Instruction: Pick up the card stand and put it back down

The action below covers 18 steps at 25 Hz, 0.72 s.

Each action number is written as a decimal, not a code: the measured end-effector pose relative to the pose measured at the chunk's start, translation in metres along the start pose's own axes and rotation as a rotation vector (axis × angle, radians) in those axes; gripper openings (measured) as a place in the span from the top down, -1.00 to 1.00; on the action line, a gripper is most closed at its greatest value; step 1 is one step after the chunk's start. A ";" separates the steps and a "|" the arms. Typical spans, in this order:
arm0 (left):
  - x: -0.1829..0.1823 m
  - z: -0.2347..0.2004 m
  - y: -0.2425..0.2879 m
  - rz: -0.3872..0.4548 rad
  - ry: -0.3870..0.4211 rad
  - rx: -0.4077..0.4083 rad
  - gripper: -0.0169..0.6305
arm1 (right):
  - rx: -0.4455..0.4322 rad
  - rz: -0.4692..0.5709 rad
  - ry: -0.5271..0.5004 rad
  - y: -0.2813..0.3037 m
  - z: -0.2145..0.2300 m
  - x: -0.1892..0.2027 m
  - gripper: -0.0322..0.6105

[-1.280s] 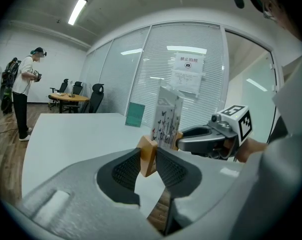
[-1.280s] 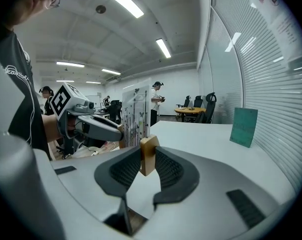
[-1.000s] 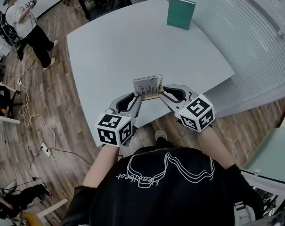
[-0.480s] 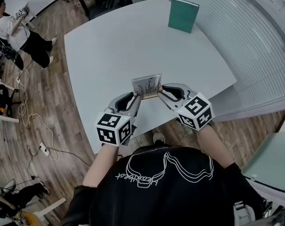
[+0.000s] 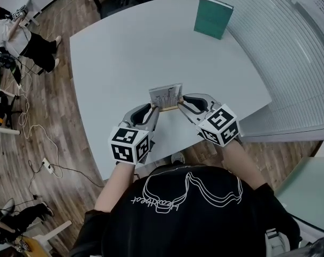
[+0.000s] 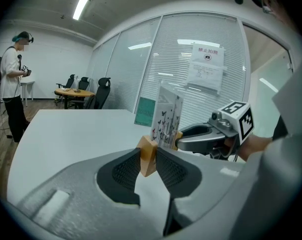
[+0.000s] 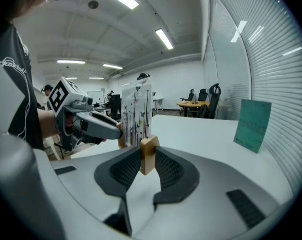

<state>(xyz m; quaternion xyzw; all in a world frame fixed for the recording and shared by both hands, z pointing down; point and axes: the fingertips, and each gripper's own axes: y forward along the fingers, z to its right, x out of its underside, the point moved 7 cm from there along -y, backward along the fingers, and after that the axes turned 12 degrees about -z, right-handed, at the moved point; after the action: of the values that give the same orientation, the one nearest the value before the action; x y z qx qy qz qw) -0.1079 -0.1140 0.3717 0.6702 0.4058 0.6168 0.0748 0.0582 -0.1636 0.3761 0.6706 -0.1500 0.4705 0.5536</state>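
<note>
Wooden bar carrying an upright clear card printed with dark stems, that is, the card stand (image 5: 166, 97): where is it located, and how is it gripped? (Obs. 1)

It is seen above the near edge of the pale grey table (image 5: 129, 52), at 6 o'clock of the tabletop in the head view. One end of the bar is pinched by the left gripper (image 5: 156, 111), set at 8 o'clock of the stand. The other end is pinched by the right gripper (image 5: 182, 105), set at 4 o'clock. Both pinches are confirmed in the gripper views, where the wood is pressed from both sides by the ribbed black pads (image 6: 126, 171) (image 7: 168, 171). (Obs. 2)

Can the pick-up be entered as done? (Obs. 1)

It is judged done, though not proven. In the left gripper view, table surface is seen below the bar's lower corner, so the stand is taken to be held just clear. Contact with the top cannot be excluded from the head view. The card is held nearly upright. (Obs. 2)

What is left? (Obs. 1)

The setting-down and the release are left. The bar is to be lowered flat, preferably further in from the edge, and both pairs of jaws are then to be spread. The upright teal board (image 5: 212, 16) at 1 o'clock of the tabletop is well apart. So is the person (image 5: 14, 33) standing on the wood floor at 10 o'clock. Neither is involved. (Obs. 2)
</note>
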 end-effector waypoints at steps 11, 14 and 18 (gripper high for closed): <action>0.010 -0.020 0.035 -0.007 -0.028 -0.046 0.64 | -0.015 -0.004 -0.037 0.037 0.026 0.015 0.61; 0.016 -0.029 0.045 -0.015 -0.051 -0.064 0.64 | -0.022 -0.014 -0.043 0.052 0.031 0.020 0.61; 0.036 -0.025 0.050 -0.033 -0.068 -0.070 0.64 | -0.026 -0.033 -0.040 0.058 0.025 0.037 0.61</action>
<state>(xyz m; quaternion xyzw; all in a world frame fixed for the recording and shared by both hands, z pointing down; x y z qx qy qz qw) -0.1110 -0.1337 0.4350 0.6810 0.3921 0.6063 0.1221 0.0471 -0.1936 0.4419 0.6751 -0.1559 0.4460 0.5666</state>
